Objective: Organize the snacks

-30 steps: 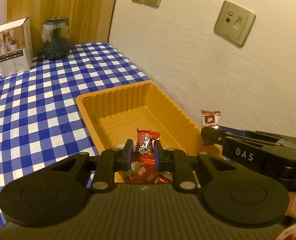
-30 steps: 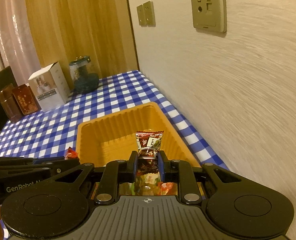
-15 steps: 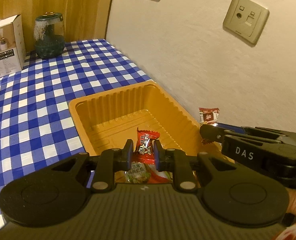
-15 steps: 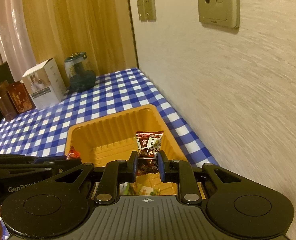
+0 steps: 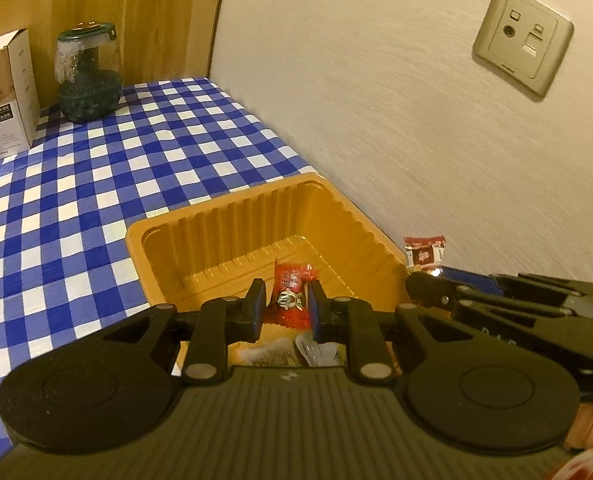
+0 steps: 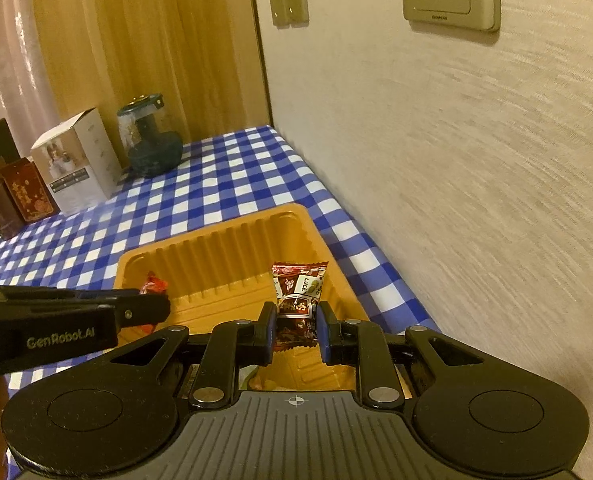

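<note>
Tablecloth (image 5: pixel 96 184): blue-white check, being spread to the wall.
Glass jar (image 6: pixel 148 140): being kept upright at the back.
White box (image 6: pixel 76 168): standing just beside the jar.
Red tins (image 6: pixel 16 196): standing beside the box.
Wall sockets (image 5: pixel 522 38): being mounted above.

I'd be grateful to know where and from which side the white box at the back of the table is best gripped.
Judging by its pose, take the white box across its two upright side walls near the top, coming from the front. It stands upright with flat faces; the dark tins crowd its left and the glass jar its right.

Both wrist views close above orange tray (image 5: pixel 232 216), facing wall corner.
</note>
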Demonstrator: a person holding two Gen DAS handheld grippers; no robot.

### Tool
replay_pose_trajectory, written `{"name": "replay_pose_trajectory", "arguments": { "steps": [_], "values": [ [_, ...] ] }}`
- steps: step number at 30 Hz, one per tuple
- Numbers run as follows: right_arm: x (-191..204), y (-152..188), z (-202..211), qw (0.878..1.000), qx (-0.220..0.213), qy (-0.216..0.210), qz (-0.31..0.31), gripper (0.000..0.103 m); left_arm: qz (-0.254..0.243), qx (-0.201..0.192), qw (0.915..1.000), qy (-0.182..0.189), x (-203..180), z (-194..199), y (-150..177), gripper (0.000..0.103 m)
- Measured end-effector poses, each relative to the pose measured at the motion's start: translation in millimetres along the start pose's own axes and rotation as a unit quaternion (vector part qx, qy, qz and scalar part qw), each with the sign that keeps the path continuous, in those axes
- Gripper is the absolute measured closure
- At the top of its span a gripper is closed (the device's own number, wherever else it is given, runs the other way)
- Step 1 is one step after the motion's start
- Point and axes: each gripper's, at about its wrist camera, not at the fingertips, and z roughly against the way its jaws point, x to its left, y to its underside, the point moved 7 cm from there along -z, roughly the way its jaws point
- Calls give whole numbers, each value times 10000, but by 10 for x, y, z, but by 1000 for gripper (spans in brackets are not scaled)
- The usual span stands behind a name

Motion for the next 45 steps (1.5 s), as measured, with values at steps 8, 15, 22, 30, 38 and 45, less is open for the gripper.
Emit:
{"name": "replay_pose_trajectory", "arguments": {
  "steps": [8,15,22,30,38,45],
  "values": [
    [40,18,-53,10000,68,-27,-2,82,3,-30,9998,-195,175,60,39,41],
    [124,-17,-60,9999,68,-84,44,81,-140,-6,9992,-361,256,162,171,40],
    [187,-60,-75,9997,105,-157,131,81,-144,-19,9988,-472,303,194,197,35],
    [225,-114,-106,9997,74,-196,128,81,-115,-45,9985,-536,349,193,184,27],
    [280,-200,-139,9984,-43,-555,-77,78,-102,-71,9982,-595,386,195,177,12],
    [144,-233,-80,9979,-164,-456,-433,32,-20,-194,9969,-757,485,281,228,3]
  ]
}}
